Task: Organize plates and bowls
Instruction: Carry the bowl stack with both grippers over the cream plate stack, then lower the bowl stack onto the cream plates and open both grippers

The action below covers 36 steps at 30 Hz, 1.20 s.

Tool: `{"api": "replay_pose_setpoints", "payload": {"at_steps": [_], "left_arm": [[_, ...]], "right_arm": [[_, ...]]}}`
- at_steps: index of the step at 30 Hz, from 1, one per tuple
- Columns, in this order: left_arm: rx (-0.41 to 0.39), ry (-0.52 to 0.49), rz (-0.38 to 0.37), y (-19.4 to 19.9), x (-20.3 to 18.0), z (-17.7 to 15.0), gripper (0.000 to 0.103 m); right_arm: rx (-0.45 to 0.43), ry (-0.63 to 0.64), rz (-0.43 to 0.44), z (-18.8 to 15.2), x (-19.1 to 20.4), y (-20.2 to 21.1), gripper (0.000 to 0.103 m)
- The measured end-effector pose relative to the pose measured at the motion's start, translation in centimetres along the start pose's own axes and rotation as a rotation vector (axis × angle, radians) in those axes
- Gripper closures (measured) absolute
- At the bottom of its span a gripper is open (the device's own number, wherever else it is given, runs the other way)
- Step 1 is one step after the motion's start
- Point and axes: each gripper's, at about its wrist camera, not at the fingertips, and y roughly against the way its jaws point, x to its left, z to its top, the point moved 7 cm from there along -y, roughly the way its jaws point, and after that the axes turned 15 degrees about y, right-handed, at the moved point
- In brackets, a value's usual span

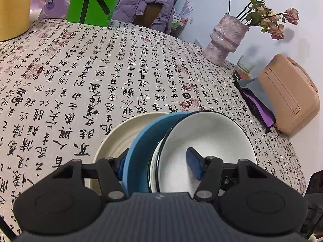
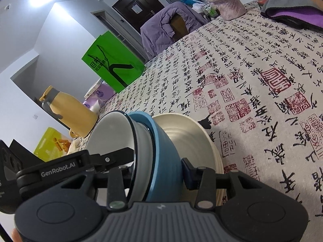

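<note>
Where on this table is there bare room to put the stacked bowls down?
The calligraphy tablecloth lies bare across the middle, between the green paper bag, the pink ribbed vase and the cream plate. It is crowded at the right edge, by the peach case and purple cloth.

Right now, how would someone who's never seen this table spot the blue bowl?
Find the tablecloth printed with black calligraphy, then the stacked dishes between the two grippers. The blue bowl sits in the cream plate with a white bowl nested inside; it's the only blue dish.
</note>
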Motion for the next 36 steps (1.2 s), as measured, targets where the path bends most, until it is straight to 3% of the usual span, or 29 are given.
{"api": "replay_pose_setpoints", "payload": {"at_steps": [5,12,14,18,21,28,36], "left_arm": [[-0.024,-0.035,0.007,0.2,-0.5,-0.2,0.043],[-0.099,-0.072,0.008,1.3,-0.6,0.0,0.021],[-0.13,-0.084,0.012,1.9,-0.5,0.0,0.017],[-0.189,-0.102,0.002,3.3,-0.4,0.1,0.006],[-0.241,-0.113,-0.008,4.6,-0.1,0.0,0.001],[-0.367,-0.146,-0.029,7.7,0.7,-0.9,0.0],[-0.542,-0.216,0.006,12.0,2.4,-3.3,0.0]], "right_arm": [[-0.013,0.032,-0.016,0.1,-0.1,0.0,0.063],[-0.089,0.114,-0.045,0.9,0.5,1.6,0.061],[-0.112,0.135,-0.054,1.0,0.7,2.2,0.051],[-0.162,0.188,-0.073,1.0,1.3,3.6,0.046],[-0.203,0.238,-0.09,0.9,1.9,4.7,0.033],[-0.299,0.348,-0.144,0.0,3.8,7.5,0.0],[-0.363,0.475,-0.245,-2.7,6.1,10.5,0.0]]}}
